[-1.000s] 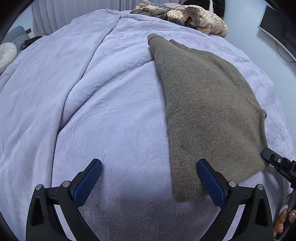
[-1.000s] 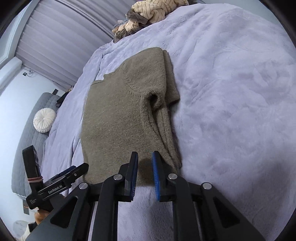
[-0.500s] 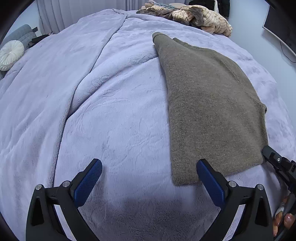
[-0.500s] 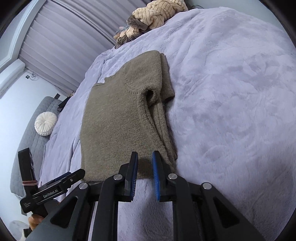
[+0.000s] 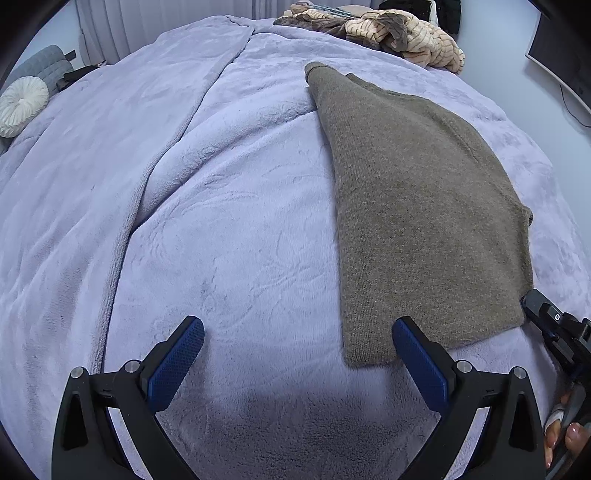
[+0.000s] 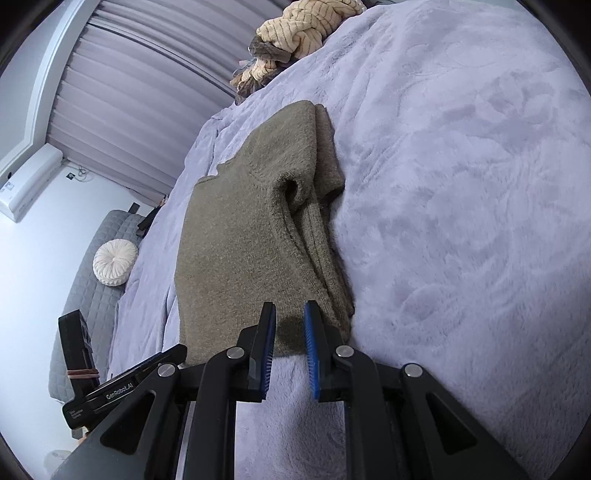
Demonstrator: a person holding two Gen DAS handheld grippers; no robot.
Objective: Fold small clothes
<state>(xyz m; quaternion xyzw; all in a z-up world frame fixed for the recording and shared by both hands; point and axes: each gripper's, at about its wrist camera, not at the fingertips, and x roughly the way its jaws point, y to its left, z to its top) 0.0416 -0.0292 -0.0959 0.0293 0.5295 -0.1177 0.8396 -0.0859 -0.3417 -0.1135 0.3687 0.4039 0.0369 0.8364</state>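
1. Left wrist view: left tool (image 5: pixel 297 349) hovers spread wide beside the sweater (image 5: pixel 421 206) hem corner, ready to pinch.
2. Right tool (image 6: pixel 289 334), narrowed with nothing between, aims at the hem.
3. Sweater lies flat on the bed (image 5: pixel 207 206), sleeve tucked under for folding.
4. Unfolded clothes pile (image 5: pixel 402 31) waits beyond.

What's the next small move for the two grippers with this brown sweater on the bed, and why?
Probably bring both grippers forward onto the near hem. The sweater lies flat on the blanket, its sleeve already folded in. The left gripper is wide open just short of the hem corner; the right gripper, narrowly open, holds nothing, so neither has cloth to lift yet.
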